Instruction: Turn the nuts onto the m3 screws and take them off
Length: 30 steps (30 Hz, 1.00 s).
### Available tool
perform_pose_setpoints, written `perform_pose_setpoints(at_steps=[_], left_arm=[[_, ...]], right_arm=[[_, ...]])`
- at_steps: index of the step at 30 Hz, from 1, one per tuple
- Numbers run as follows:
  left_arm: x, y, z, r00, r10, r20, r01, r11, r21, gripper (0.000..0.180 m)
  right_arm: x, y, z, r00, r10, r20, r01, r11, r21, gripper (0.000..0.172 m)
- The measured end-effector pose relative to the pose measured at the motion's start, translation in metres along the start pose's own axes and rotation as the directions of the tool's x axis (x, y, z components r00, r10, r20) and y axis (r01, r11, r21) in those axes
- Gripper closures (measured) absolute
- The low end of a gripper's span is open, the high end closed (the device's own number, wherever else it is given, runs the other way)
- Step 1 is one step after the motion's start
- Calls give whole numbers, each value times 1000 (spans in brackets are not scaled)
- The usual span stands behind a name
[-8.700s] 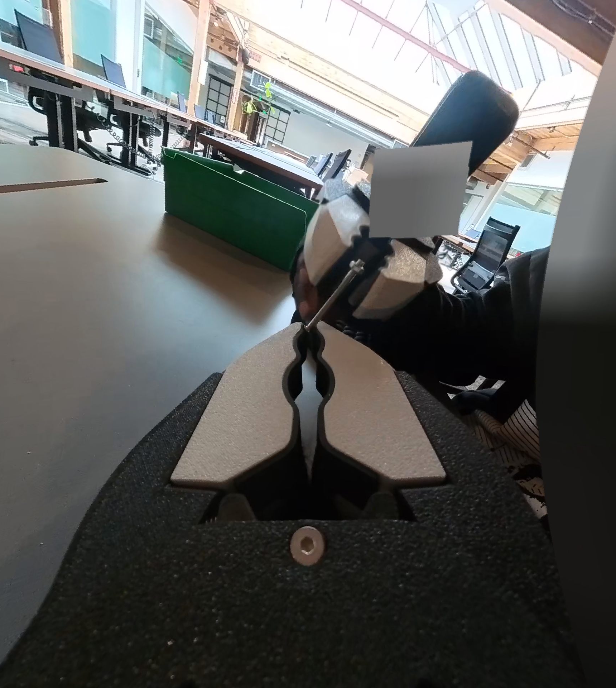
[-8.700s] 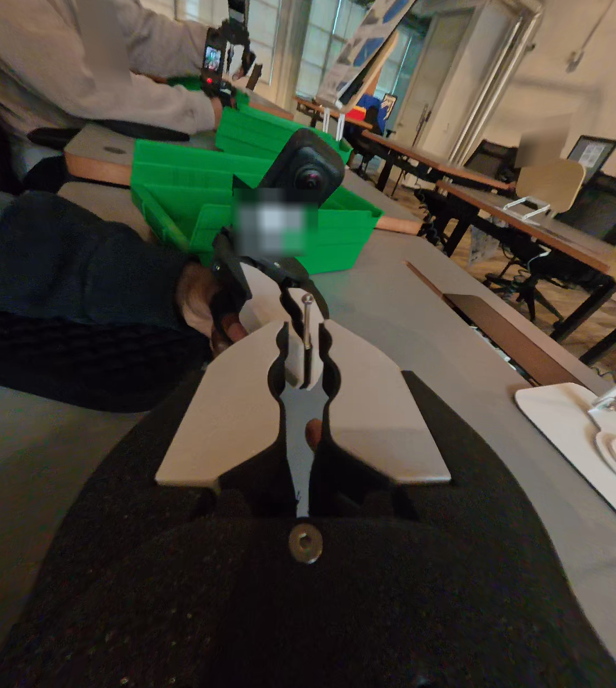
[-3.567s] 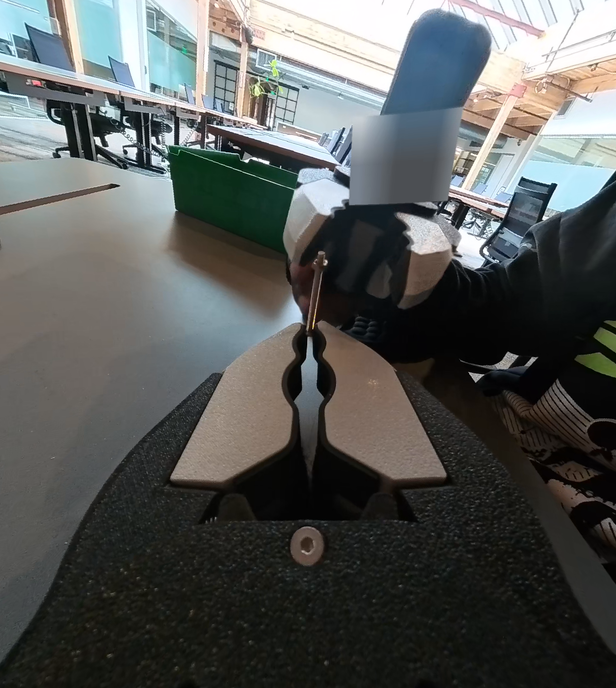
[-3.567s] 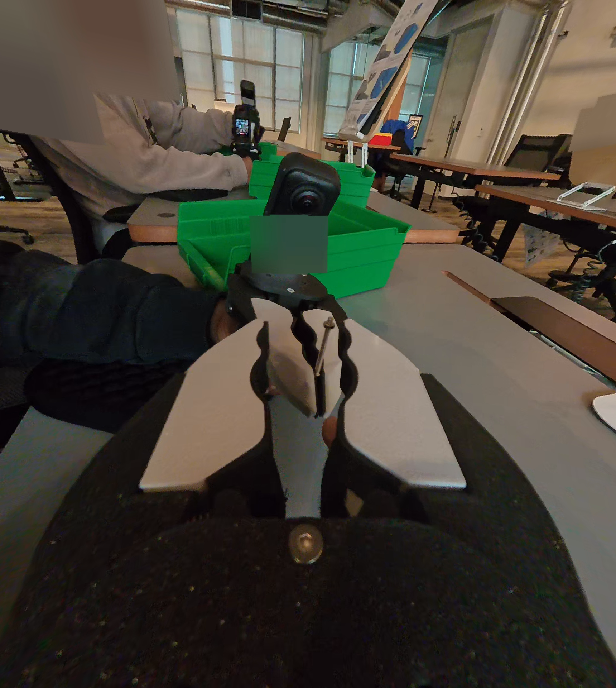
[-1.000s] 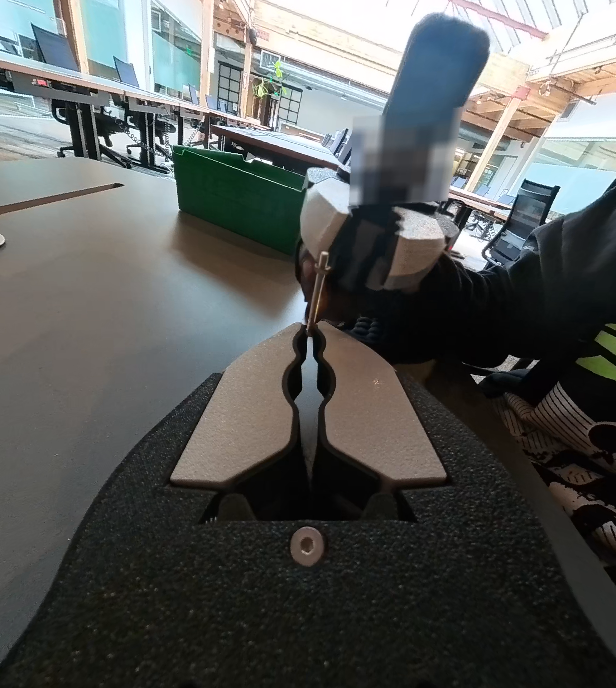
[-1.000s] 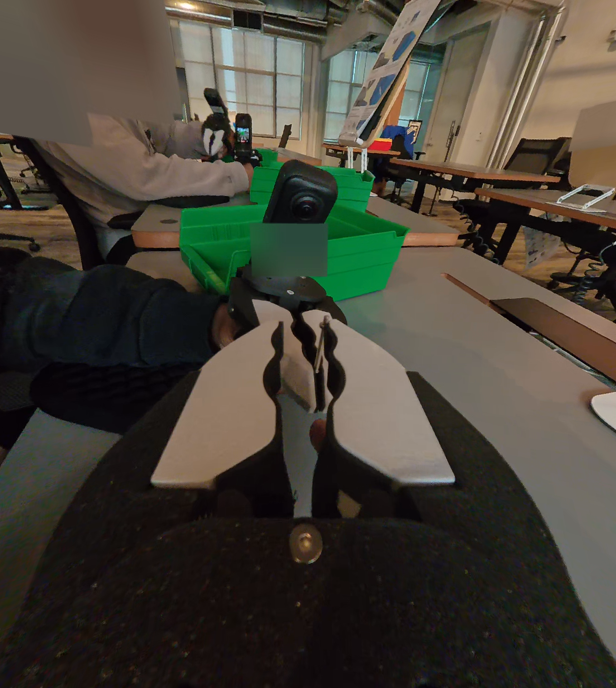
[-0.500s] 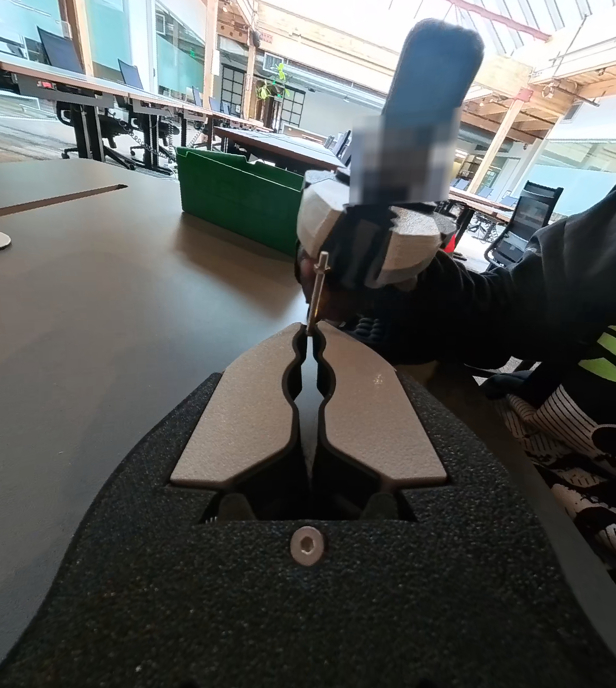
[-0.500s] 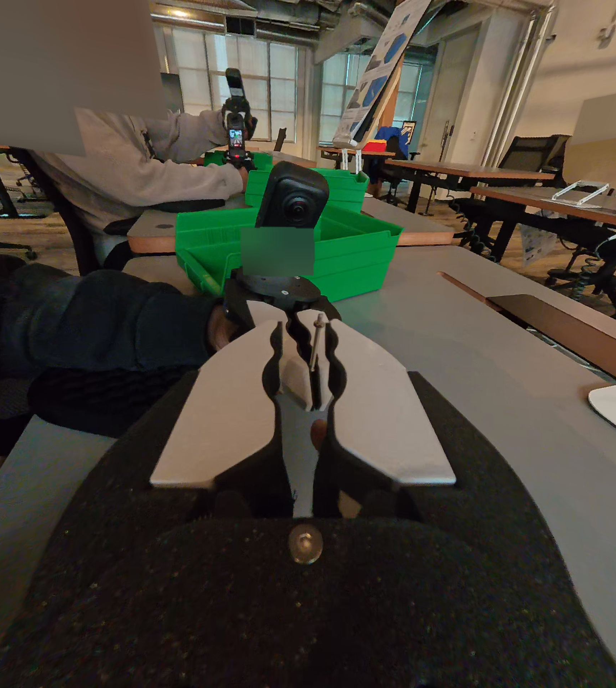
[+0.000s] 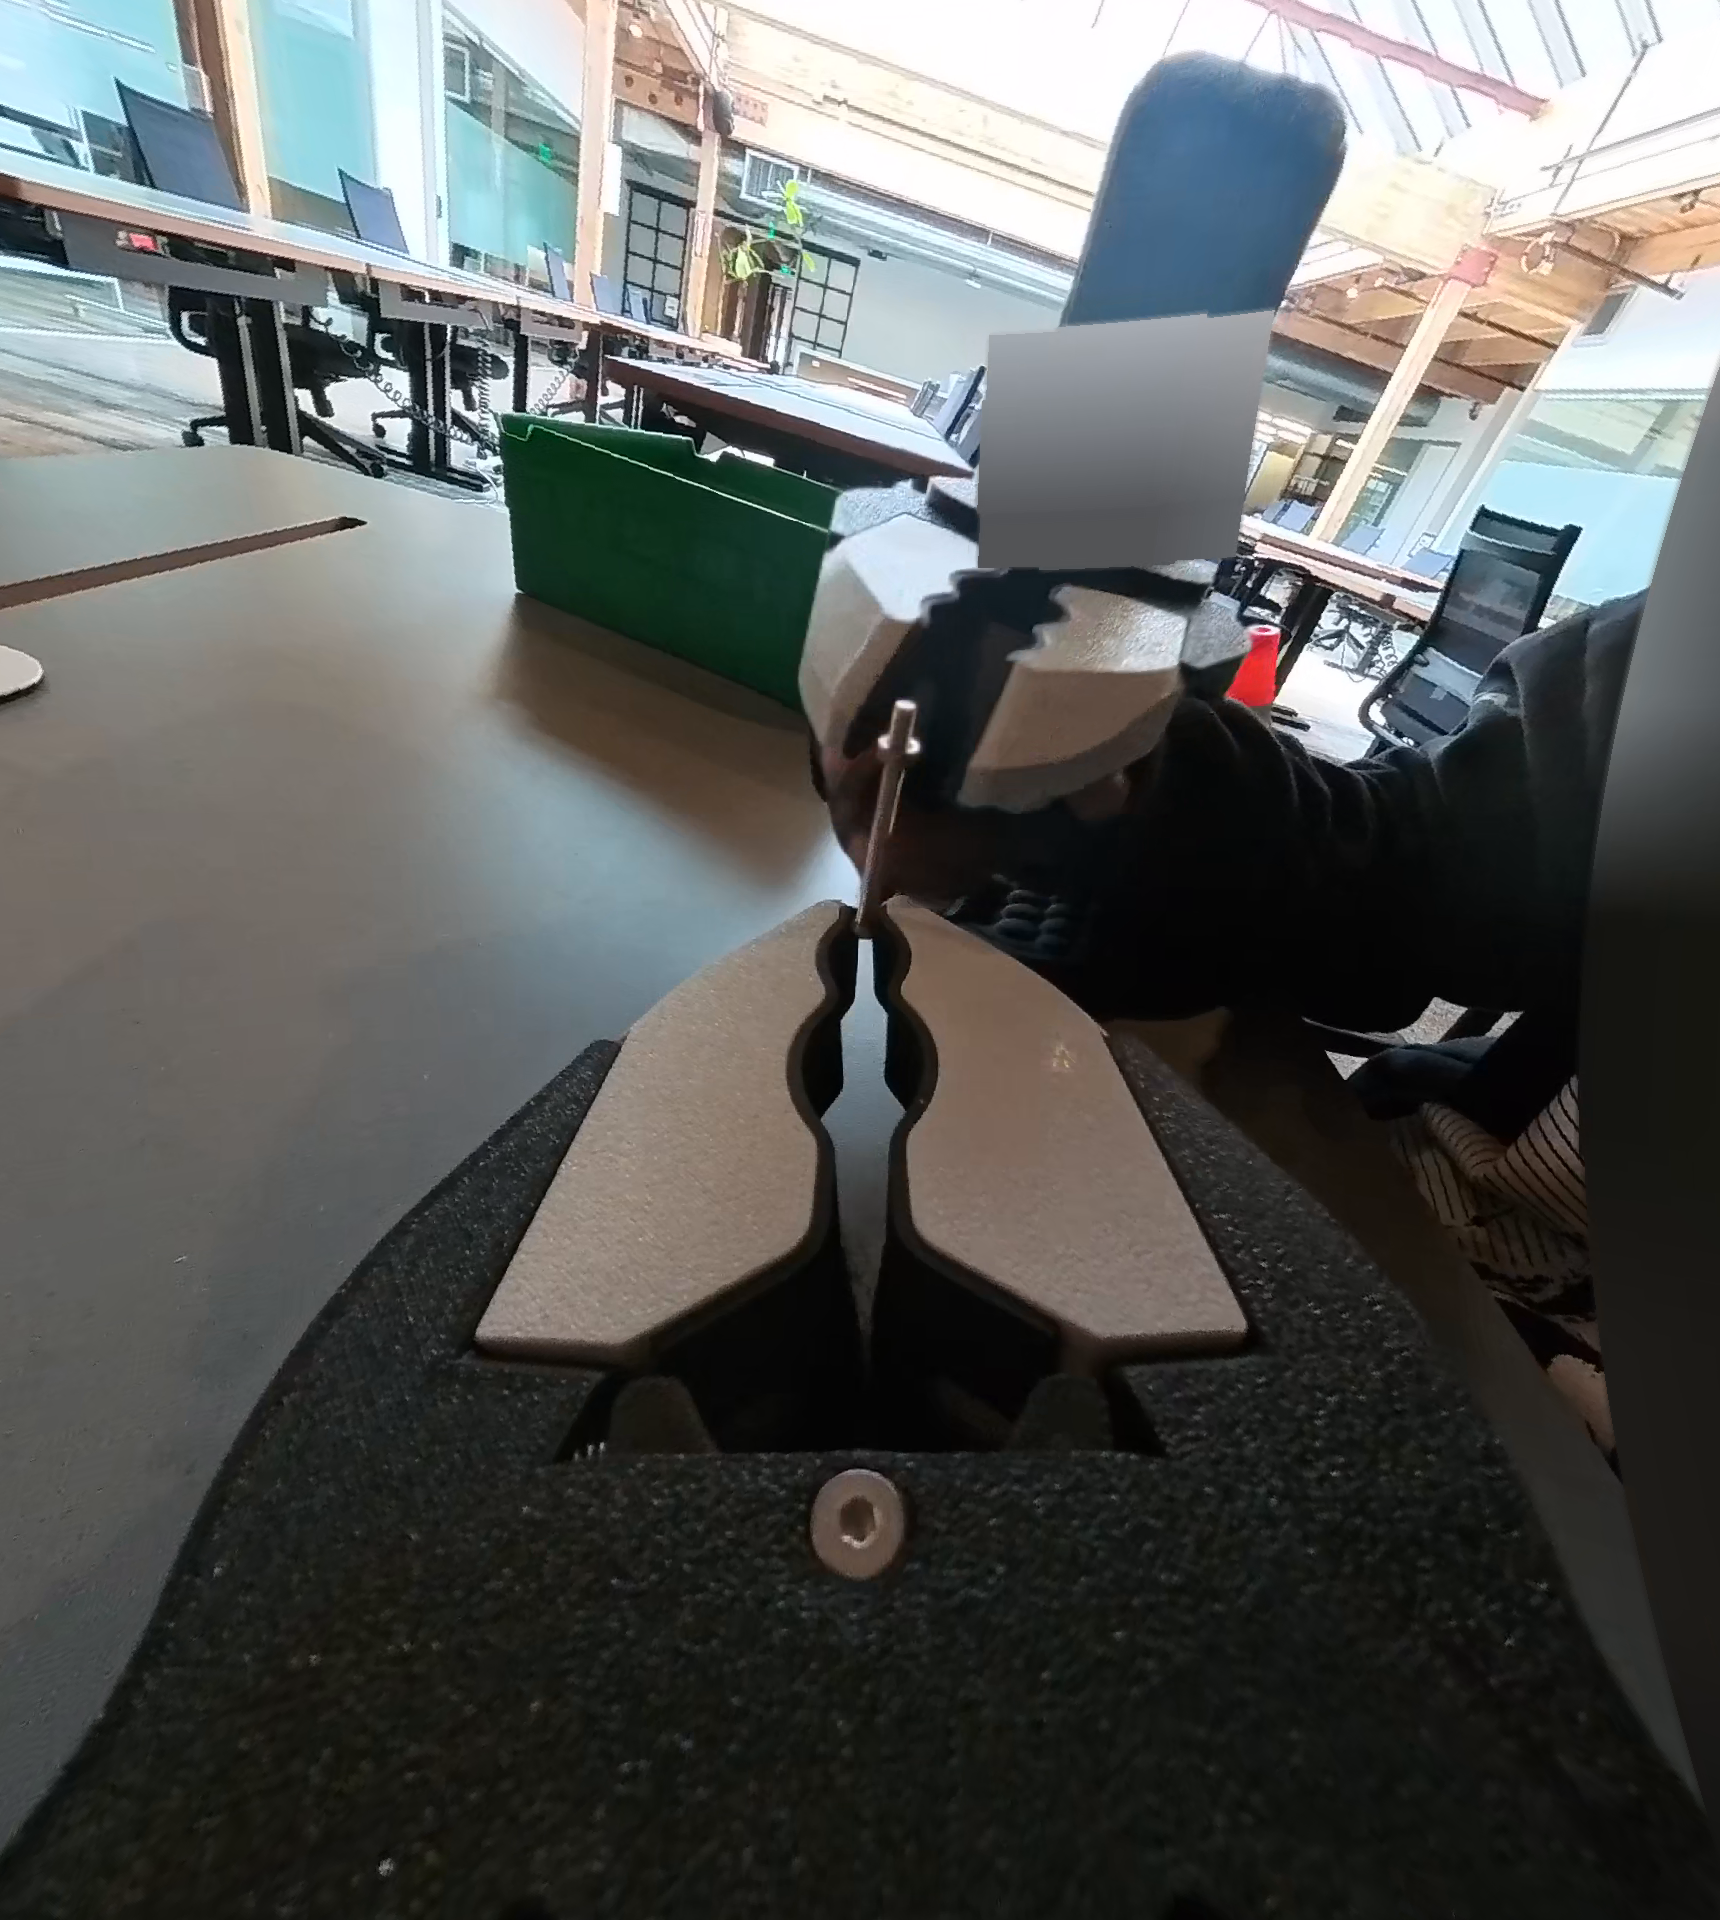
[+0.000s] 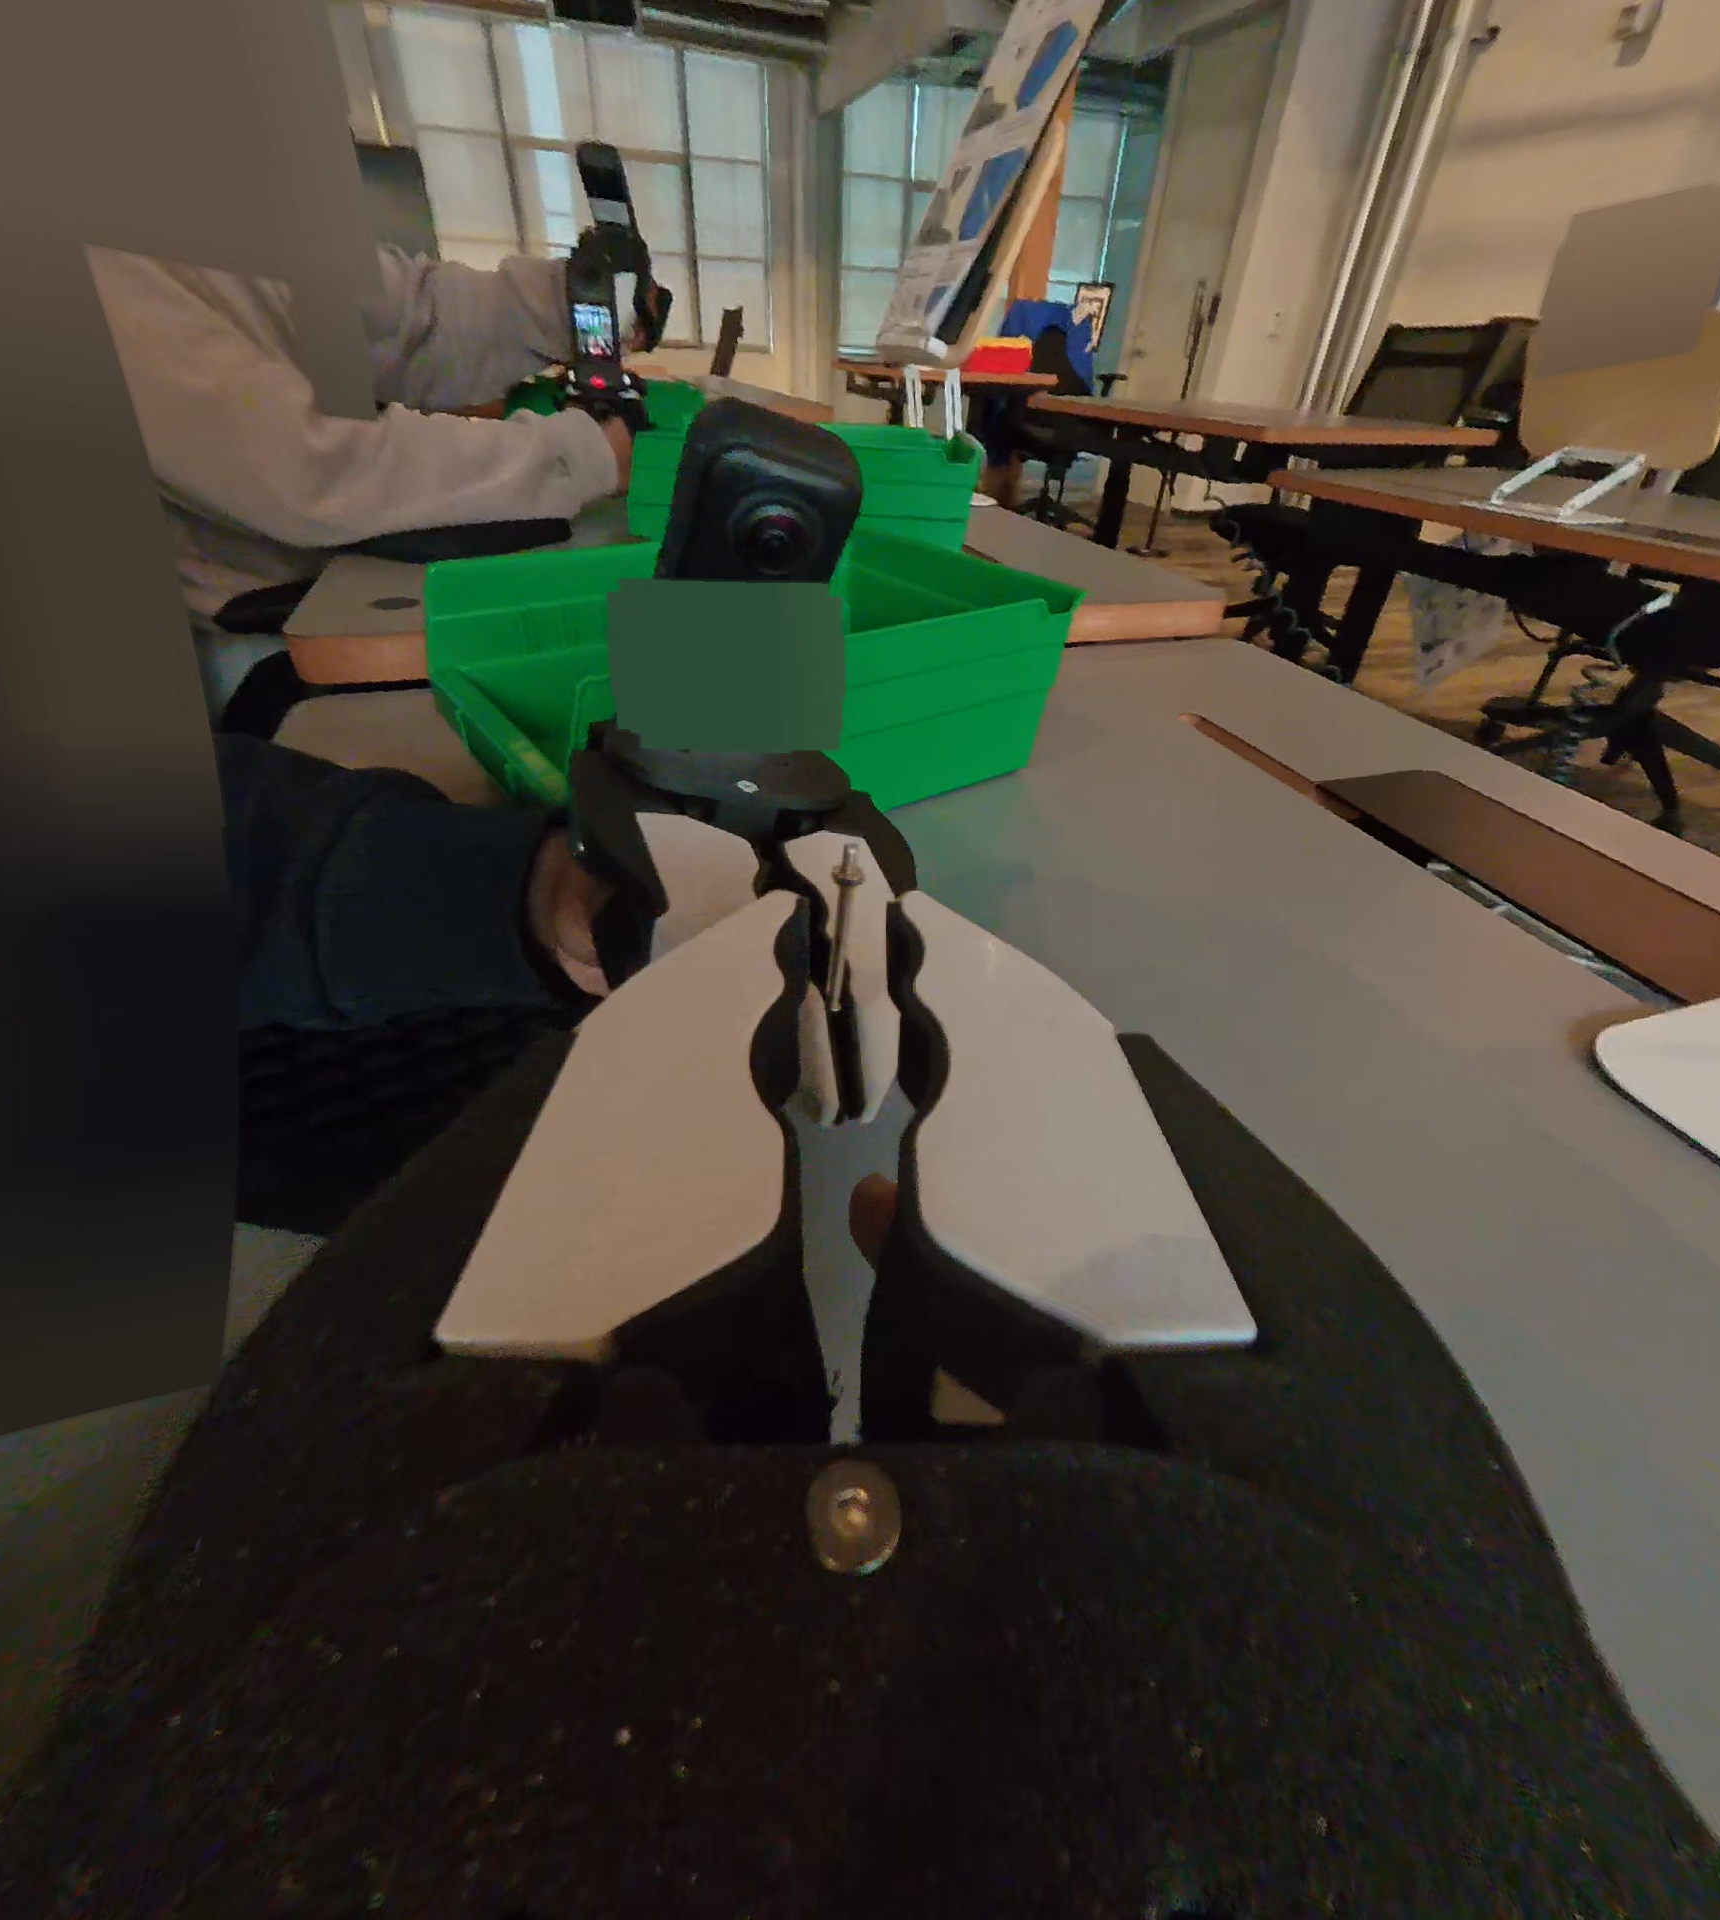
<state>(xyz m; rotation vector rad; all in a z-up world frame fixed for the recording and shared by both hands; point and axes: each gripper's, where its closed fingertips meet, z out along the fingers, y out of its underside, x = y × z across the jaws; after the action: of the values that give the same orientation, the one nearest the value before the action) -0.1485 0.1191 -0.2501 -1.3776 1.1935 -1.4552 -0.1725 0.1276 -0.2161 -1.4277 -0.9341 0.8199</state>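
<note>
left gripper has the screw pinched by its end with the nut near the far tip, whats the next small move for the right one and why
Probably close the right gripper on the nut. The left gripper clamps the screw at its base, the nut sits near the free tip, and in the right wrist view the right fingers flank the screw without visibly pressing it.

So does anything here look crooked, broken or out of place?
Nothing stands out. The left gripper pinches a thin screw that leans only slightly, with a nut near its free end. The green bin sits squarely on the table.
</note>
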Motion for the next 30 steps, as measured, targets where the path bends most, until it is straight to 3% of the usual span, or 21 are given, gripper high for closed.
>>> perform_pose_setpoints(at_steps=[14, 24, 30], left_arm=[[1, 0, 1, 1000, 6, -3, -6, 1000, -3, 178], [-2, 4, 4, 998, 30, 51, -28, 999, -39, 112], [-3, 5, 5, 994, 64, 86, -60, 997, -50, 98]], right_arm=[[-1, 8, 6, 1000, 14, 14, -14, 998, -56, 171], [28, -20, -26, 979, 193, -60, -192, 981, 30, 171], [70, -54, -89, 928, 276, -250, -282, 959, 13, 171]])
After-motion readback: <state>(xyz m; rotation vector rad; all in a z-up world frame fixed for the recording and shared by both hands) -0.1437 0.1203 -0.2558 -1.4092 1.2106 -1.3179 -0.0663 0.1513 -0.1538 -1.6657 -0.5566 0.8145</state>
